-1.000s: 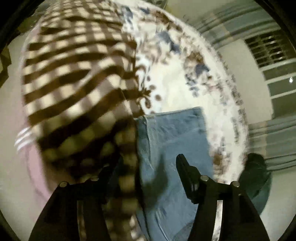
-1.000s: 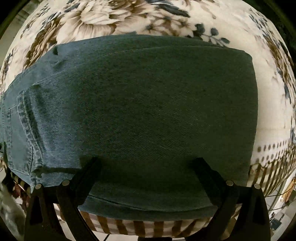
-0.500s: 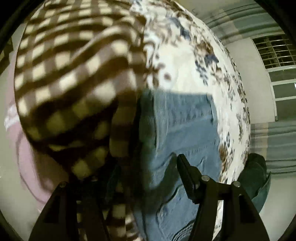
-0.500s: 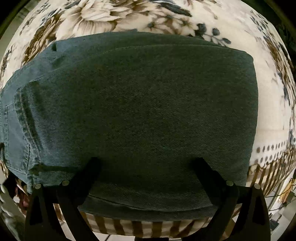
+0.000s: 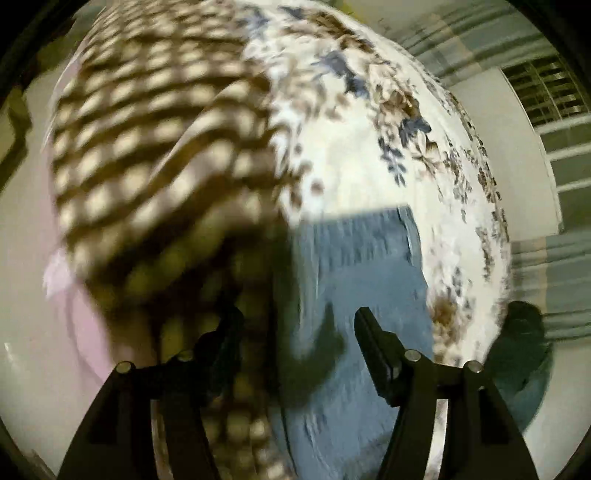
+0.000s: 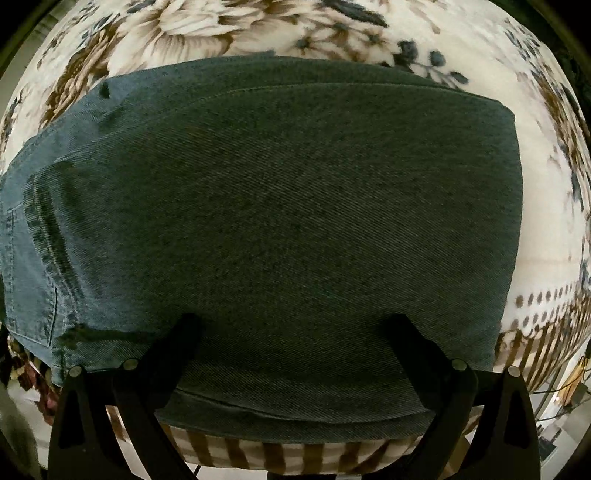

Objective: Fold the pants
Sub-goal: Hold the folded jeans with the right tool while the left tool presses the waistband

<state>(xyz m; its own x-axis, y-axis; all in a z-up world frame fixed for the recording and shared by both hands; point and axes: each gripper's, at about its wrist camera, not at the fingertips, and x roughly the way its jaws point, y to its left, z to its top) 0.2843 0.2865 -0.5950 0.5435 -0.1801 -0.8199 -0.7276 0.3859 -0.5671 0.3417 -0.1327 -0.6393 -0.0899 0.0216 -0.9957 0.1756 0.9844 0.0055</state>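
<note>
You are holding the right hand-held gripper point(image 6: 291, 332) low over the folded jeans point(image 6: 288, 229), its fingers spread wide and gripping nothing. The jeans are lying flat on the bed point(image 6: 207, 26), on its floral cover, with their near hem reaching the striped edge of the bed. Your left hand-held gripper point(image 5: 295, 325) is also standing released, hovering above the jeans point(image 5: 362, 266) beside the brown checked blanket point(image 5: 155, 147); that view is blurring.

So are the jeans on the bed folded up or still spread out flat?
Folded. The jeans lie as a compact rectangle on the floral bedspread, with layered edges along the near side.
</note>
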